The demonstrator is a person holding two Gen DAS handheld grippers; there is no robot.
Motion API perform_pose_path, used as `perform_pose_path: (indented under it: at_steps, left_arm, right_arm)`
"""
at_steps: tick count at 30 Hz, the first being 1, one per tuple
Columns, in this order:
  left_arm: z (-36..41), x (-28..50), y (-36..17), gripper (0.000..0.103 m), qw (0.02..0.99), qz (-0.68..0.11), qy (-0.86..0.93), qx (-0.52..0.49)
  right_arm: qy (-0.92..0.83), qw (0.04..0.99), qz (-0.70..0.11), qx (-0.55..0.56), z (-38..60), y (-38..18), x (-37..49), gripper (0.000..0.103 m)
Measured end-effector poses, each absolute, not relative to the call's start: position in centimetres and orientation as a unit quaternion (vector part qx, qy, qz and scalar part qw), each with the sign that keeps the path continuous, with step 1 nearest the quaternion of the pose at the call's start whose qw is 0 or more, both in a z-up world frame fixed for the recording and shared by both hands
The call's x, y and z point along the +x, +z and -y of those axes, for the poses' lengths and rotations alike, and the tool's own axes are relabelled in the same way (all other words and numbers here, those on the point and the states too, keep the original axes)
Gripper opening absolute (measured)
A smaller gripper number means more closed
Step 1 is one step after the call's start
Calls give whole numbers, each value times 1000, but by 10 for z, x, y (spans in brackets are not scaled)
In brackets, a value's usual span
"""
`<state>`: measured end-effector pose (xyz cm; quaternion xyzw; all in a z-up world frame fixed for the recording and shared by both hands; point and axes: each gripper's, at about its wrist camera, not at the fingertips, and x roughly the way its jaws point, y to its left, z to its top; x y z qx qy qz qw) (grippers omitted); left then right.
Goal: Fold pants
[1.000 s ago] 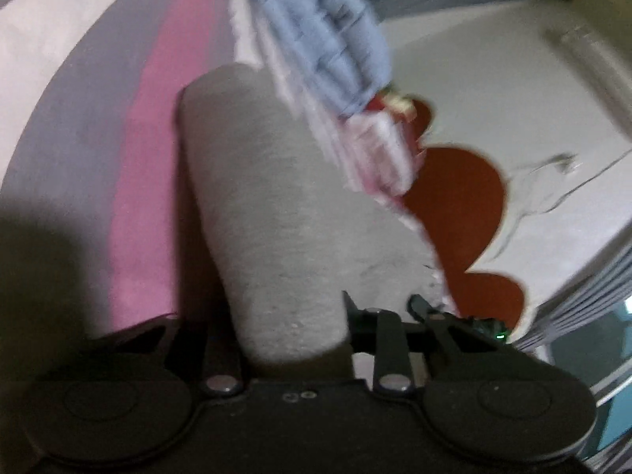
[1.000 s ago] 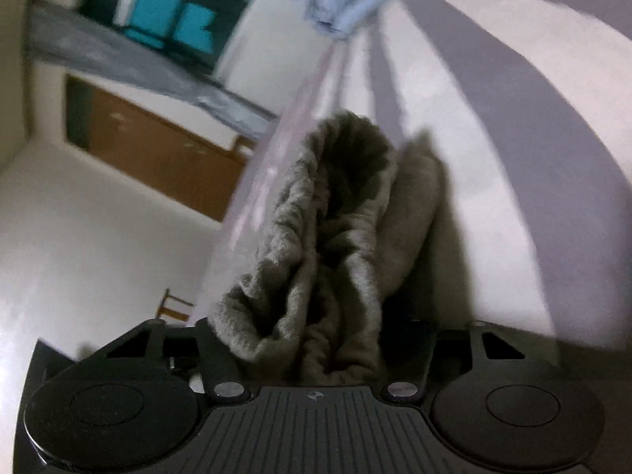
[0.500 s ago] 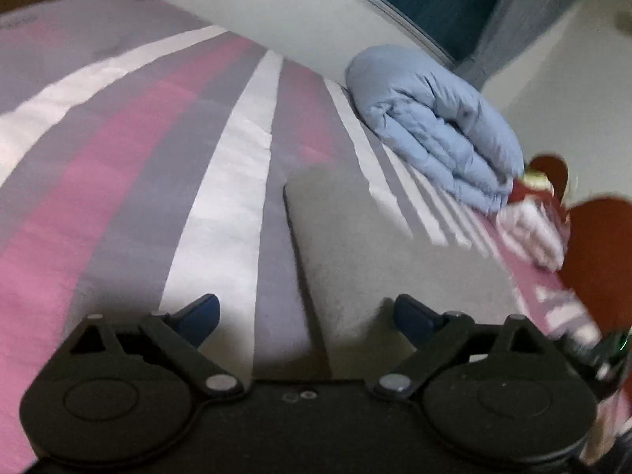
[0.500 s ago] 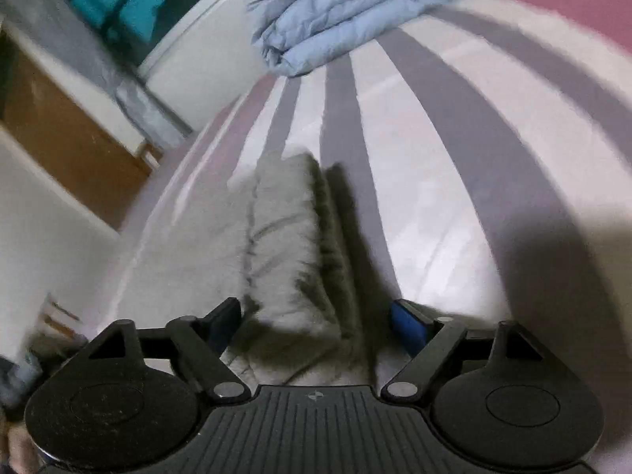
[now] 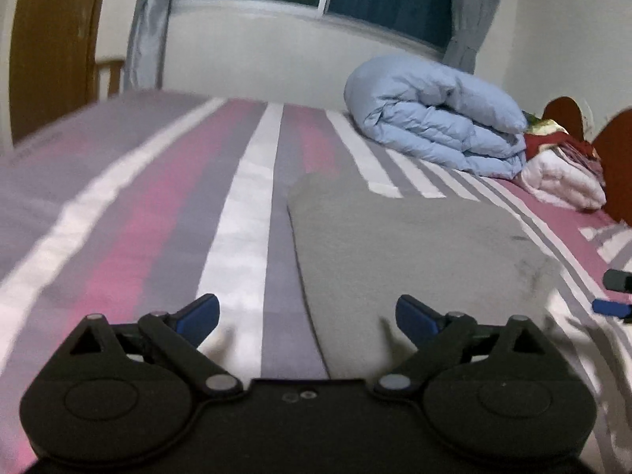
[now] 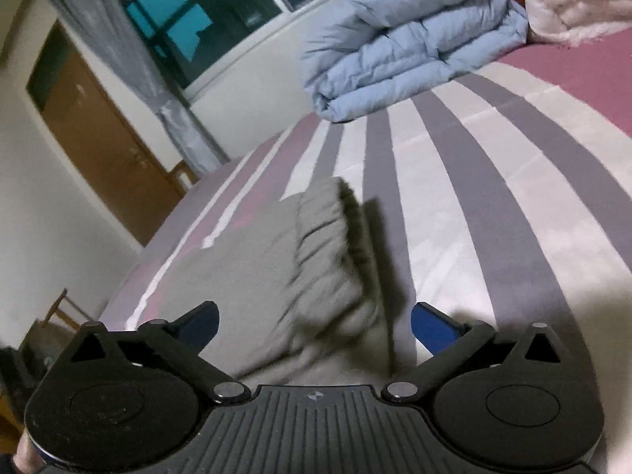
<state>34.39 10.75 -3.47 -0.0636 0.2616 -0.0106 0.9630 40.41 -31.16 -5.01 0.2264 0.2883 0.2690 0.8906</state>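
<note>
Blue pads [image 5: 199,314] of the left gripper [image 5: 306,316] are seen spread wide and opening further, with nothing pressed between them; the pants [image 5: 403,245] lie on the bed below and beyond the gap, so that the left edge of the grey cloth runs away from a spot just right of the middle of the gap and the right pad is seen over the cloth, while the left pad is seen over the striped bedsheet [image 5: 166,213]. No contact between pads and cloth can be made out. Fingertips of the right gripper [image 6: 314,324] are likewise spread to their widest and opening, and nothing is gripped; the pants [image 6: 276,260] are seen through the gap, with the gathered waistband [image 6: 335,245] nearest the right pad and standing slightly raised, a shadow being cast on the sheet to its right. In the left wrist view the garment is shown folded into a flat, broad shape at the near middle of the bed, and at the far right edge of that view the tips of the right gripper [image 5: 616,296] are seen just beside the cloth. Farther off, a folded blue duvet [image 5: 434,126] is laid at the far right of the bed, with a pink-and-white blanket [image 5: 565,181] beside it.
</note>
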Motion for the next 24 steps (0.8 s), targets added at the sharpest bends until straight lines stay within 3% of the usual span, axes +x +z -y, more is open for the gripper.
perform_pose_path:
  at_steps: [4,9,24]
  left_arm:
    - [-75,280,-27,90,970,-243,-14,-14]
    - [-57,196,-27,90,977,-210,-9,-38]
    - [1,19,5,90,992,-125,-16,12]
  right_arm:
    - [243,931,-232,143,297,-33,319,103]
    - [216,959,-173,53,280,-37,224,103]
    - [152,983,-83,58,300,-35,15,103]
